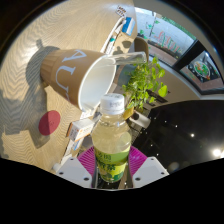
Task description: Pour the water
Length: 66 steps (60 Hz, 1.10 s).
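Note:
A clear plastic bottle [112, 143] with a white cap and a green label, holding yellowish liquid, stands upright between my gripper's [112, 166] two magenta pads [88, 160]. Both pads press on the bottle's sides. Just beyond the bottle's cap a large tan paper cup [82, 75] with pale lettering lies tilted on its side, its white open mouth turned toward the bottle. The bottle's base is hidden below the fingers.
A small green leafy plant [143, 82] stands to the right of the cup. A beige tabletop [30, 100] carries a round dark red spot [49, 122]. To the right lies a glossy black surface [190, 130]. A window [165, 32] is in the background.

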### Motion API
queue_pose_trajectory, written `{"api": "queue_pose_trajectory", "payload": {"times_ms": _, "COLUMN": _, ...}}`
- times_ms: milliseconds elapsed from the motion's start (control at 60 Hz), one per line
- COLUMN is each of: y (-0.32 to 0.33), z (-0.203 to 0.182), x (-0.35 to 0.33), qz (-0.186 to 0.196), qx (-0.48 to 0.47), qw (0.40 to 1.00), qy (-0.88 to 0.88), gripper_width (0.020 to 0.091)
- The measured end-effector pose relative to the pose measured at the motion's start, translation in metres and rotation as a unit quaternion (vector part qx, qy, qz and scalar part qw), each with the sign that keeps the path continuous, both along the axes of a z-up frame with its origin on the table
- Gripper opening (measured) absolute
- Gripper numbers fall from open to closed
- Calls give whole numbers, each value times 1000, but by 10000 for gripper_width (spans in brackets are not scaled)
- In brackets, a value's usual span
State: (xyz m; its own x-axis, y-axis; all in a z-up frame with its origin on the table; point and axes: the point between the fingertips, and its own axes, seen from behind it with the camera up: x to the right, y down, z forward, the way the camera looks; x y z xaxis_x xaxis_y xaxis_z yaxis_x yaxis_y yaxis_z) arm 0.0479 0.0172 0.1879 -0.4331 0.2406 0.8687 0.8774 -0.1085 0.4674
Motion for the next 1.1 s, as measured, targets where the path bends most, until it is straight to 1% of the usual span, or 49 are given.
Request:
{"api": "queue_pose_trajectory", "payload": {"times_ms": 100, "y": -3, "z": 10, "x": -2, "qz": -5, "qx": 2, "qw": 998, "qy": 61, "gripper_width": 399}}
{"api": "queue_pose_trajectory", "payload": {"times_ms": 233, "y": -8, "z": 36, "x": -5, "qz": -19, "qx": 6, "qw": 970, "qy": 243, "gripper_width": 404}}
{"api": "queue_pose_trajectory", "payload": {"times_ms": 283, "y": -10, "z": 47, "x": -10, "qz": -17, "qx": 13, "qw": 946, "qy": 323, "gripper_width": 407}}
{"api": "queue_pose_trajectory", "payload": {"times_ms": 383, "y": -10, "z": 66, "x": -5, "qz": -27, "qx": 9, "qw": 885, "qy": 465, "gripper_width": 403}}
{"api": "queue_pose_trajectory", "payload": {"times_ms": 500, "y": -5, "z": 66, "x": 1, "qz": -45, "qx": -8, "qw": 795, "qy": 605, "gripper_width": 405}}
{"api": "queue_pose_trajectory", "payload": {"times_ms": 617, "y": 2, "z": 32, "x": 1, "qz": -66, "qx": -57, "qw": 698, "qy": 710, "gripper_width": 402}}
{"api": "queue_pose_trajectory", "payload": {"times_ms": 700, "y": 7, "z": -5, "x": 6, "qz": -107, "qx": -87, "qw": 637, "qy": 758, "gripper_width": 404}}
{"api": "queue_pose_trajectory", "payload": {"times_ms": 750, "y": 9, "z": -22, "x": 10, "qz": -123, "qx": -97, "qw": 610, "qy": 777, "gripper_width": 404}}
{"api": "queue_pose_trajectory", "payload": {"times_ms": 783, "y": 12, "z": -37, "x": 11, "qz": -130, "qx": -99, "qw": 598, "qy": 784, "gripper_width": 405}}
{"api": "queue_pose_trajectory", "payload": {"times_ms": 1000, "y": 13, "z": -94, "x": 13, "qz": -162, "qx": -117, "qw": 552, "qy": 809, "gripper_width": 406}}
{"api": "queue_pose_trajectory", "payload": {"times_ms": 1083, "y": 11, "z": -117, "x": 15, "qz": -175, "qx": -121, "qw": 552, "qy": 806, "gripper_width": 411}}
{"api": "queue_pose_trajectory", "payload": {"times_ms": 1100, "y": 10, "z": -116, "x": 14, "qz": -169, "qx": -116, "qw": 554, "qy": 807, "gripper_width": 416}}
